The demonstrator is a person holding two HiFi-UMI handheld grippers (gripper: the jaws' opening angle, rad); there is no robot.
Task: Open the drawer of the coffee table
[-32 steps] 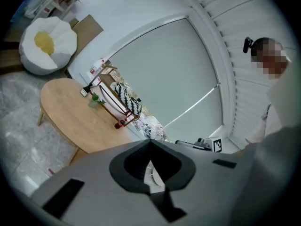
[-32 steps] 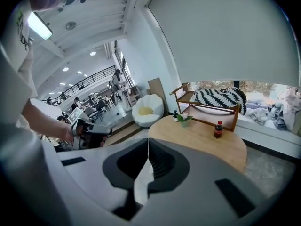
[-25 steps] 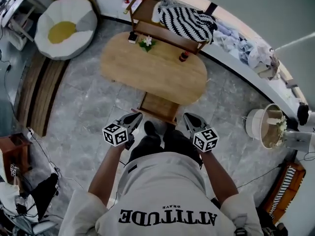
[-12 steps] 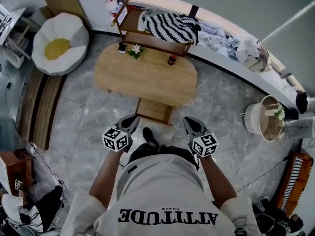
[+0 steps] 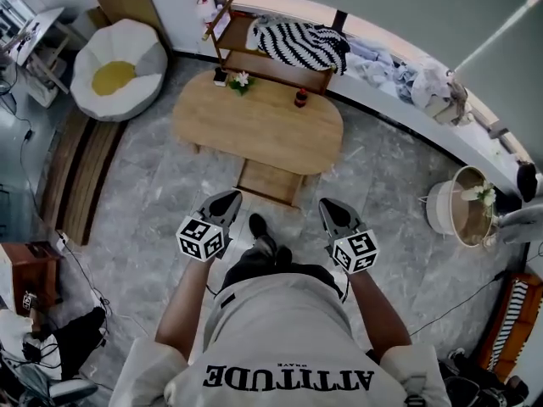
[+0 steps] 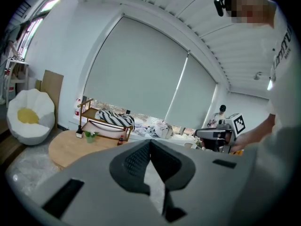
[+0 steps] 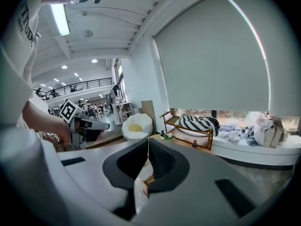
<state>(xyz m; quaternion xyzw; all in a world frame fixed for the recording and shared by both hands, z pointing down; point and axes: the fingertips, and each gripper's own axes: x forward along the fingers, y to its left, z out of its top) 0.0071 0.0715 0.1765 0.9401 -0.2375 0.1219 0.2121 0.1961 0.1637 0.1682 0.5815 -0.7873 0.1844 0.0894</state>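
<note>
The drawer (image 5: 270, 182) juts open from the near side of the oval wooden surface (image 5: 254, 134) (a small dark bottle (image 5: 299, 98) and a little plant (image 5: 242, 80) sit towards its far edge). The person faces it, with the left hand-held gripper (image 5: 226, 200) and the right hand-held gripper (image 5: 327, 208) both pinched together, empty, clear of the drawer.

- Mid-floor: coffee table (image 5: 254, 130), drawer (image 5: 270, 182) out from its near side.
- On the table's far edge: potted plant (image 5: 242, 80) at left, bottle (image 5: 299, 97) at right.
- Just behind the table: wooden rack (image 5: 270, 63), blanket (image 5: 301, 42) on its right part.
- Far left: beanbag (image 5: 119, 58).
- Well to the right: round basket (image 5: 441, 210).
- Behind the rack, to the right: clothes heap (image 5: 399, 70) on a ledge.
</note>
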